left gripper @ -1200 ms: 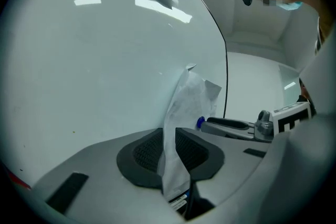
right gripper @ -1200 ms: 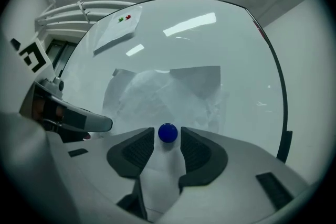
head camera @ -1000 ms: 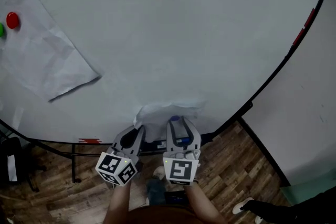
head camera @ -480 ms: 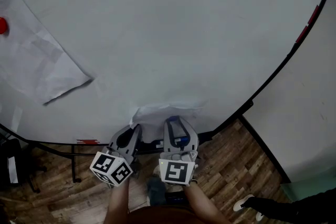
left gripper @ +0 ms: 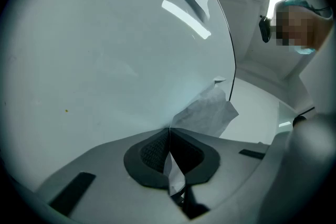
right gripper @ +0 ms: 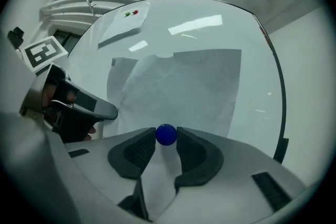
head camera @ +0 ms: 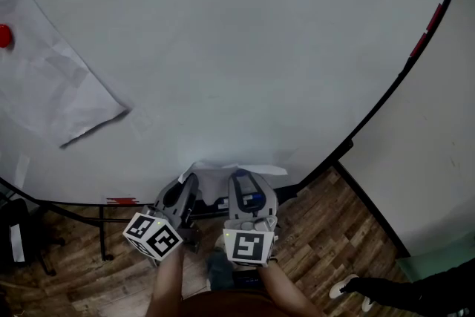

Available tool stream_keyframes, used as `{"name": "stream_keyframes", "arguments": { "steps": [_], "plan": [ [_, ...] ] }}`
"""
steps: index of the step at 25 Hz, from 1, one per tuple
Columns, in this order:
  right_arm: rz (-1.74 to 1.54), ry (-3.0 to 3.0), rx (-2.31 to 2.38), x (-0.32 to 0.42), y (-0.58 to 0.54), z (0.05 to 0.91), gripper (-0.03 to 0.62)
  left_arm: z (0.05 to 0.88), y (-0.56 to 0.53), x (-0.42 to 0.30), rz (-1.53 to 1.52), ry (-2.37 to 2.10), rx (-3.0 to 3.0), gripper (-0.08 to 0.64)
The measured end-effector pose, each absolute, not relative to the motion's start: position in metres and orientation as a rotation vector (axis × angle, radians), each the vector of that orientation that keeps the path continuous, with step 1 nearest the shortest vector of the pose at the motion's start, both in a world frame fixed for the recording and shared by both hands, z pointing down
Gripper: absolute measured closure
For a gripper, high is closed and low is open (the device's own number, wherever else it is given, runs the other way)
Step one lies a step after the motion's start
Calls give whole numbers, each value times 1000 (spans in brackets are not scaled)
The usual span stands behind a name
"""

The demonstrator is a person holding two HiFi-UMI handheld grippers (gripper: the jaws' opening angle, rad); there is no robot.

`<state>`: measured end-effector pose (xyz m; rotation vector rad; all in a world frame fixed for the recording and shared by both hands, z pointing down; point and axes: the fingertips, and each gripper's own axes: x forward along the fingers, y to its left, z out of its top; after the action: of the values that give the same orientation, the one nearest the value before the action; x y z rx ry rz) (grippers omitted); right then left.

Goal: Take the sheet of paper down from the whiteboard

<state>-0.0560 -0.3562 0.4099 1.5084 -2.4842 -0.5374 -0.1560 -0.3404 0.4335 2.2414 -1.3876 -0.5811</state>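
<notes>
Left gripper point(left gripper: 169, 136): I am pinching the sheet of paper point(right gripper: 178, 86) by its edge, jaws together on it. Right gripper point(head camera: 243, 178): my jaws, having just been closing, are clasping the blue magnet point(right gripper: 166, 135) sitting on that sheet, low on the whiteboard point(head camera: 245, 48).

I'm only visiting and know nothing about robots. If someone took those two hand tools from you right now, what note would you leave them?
Left gripper: shut on the edge of the sheet of paper.
Right gripper: its jaws have just been closing and now pinch the blue magnet on that sheet, low on the whiteboard.
Done: both grips are taken. The magnet looks not yet pulled off, and the sheet lies against the board.
Left: pull the magnet away, then draw the sheet down with the left gripper.
The other sheet, with its red magnet, hangs farther along the board and is probably not this job.
</notes>
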Motion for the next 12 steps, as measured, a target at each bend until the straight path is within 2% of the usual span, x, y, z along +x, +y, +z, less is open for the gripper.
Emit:
{"name": "stream_keyframes", "arguments": {
  "steps": [12],
  "plan": [
    [-540, -2455, 1529, -39, -350, 408, 454, 430, -332, -157, -610, -1388, 2219, 535]
  ]
}}
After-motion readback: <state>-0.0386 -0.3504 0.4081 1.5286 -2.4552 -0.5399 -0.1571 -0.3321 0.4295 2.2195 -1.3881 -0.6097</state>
